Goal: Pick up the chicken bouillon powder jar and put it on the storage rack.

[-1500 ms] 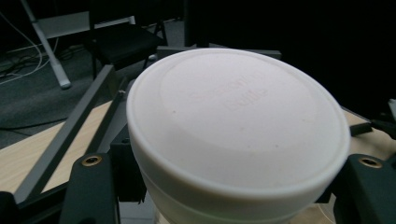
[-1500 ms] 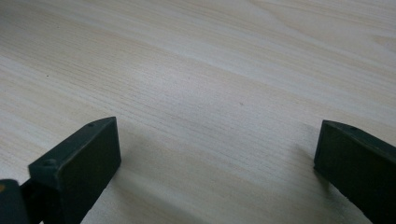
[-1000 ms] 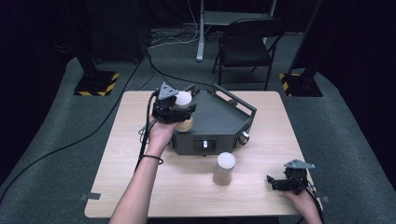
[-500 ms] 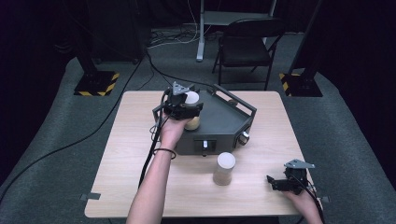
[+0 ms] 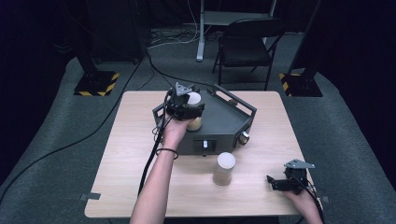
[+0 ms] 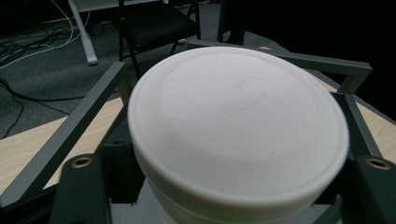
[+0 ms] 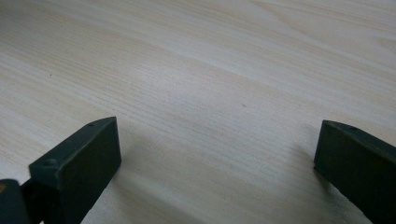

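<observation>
Tongs (image 5: 190, 113) L just opening around cup (image 6: 238, 126); R (image 7: 217, 154) wide, empty.

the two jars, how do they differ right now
The far jar stands on the grey scale, between the jaws of the left gripper, which have just been opening; the near jar stands on the bare table, with no gripper at it. Both are upright, pale, round-lidded.

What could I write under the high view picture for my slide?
Left hand-held gripper sets a white-lidded jar on the grey scale; another jar waits on the table.
</observation>
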A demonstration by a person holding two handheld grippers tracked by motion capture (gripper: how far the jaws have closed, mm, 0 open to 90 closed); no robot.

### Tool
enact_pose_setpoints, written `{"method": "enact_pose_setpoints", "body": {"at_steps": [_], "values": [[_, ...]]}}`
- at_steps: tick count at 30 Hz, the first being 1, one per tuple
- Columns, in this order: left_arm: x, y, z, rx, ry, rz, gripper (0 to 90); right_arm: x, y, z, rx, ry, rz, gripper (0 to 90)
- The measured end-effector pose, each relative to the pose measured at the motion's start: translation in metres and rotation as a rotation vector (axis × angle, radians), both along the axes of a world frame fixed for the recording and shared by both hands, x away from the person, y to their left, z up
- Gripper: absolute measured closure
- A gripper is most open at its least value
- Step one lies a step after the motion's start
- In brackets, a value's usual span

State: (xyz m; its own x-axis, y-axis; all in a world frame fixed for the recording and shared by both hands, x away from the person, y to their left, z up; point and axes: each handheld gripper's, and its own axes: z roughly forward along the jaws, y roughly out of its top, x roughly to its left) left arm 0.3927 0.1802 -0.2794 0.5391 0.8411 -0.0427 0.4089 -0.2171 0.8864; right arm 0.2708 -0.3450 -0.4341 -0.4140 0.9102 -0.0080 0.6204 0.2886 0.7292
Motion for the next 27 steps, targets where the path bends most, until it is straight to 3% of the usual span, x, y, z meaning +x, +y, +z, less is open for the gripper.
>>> {"method": "enact_pose_setpoints", "body": {"at_steps": [6,9,12,19,21,27], "values": [[-0.002,0.003,0.004,0.017,0.016,-0.018,12.7,0.000,0.000,0.000,0.000,0.002,0.000,0.0],[-0.009,0.011,0.000,-0.005,-0.010,-0.011,11.9,0.000,0.000,0.000,0.000,0.002,0.000,0.0],[-0.013,0.023,0.000,-0.024,-0.002,-0.010,10.0,0.000,0.000,0.000,0.000,0.001,0.001,0.0],[-0.028,0.047,0.008,-0.013,-0.001,-0.035,5.3,0.000,0.000,0.000,-0.001,0.000,0.001,0.0],[-0.036,0.054,0.006,-0.029,-0.018,-0.043,5.2,0.000,0.000,0.000,0.000,0.001,0.000,0.0],[-0.051,0.073,0.000,-0.023,-0.012,-0.075,1.2,0.000,0.001,0.000,0.000,0.002,-0.002,0.0]]}}
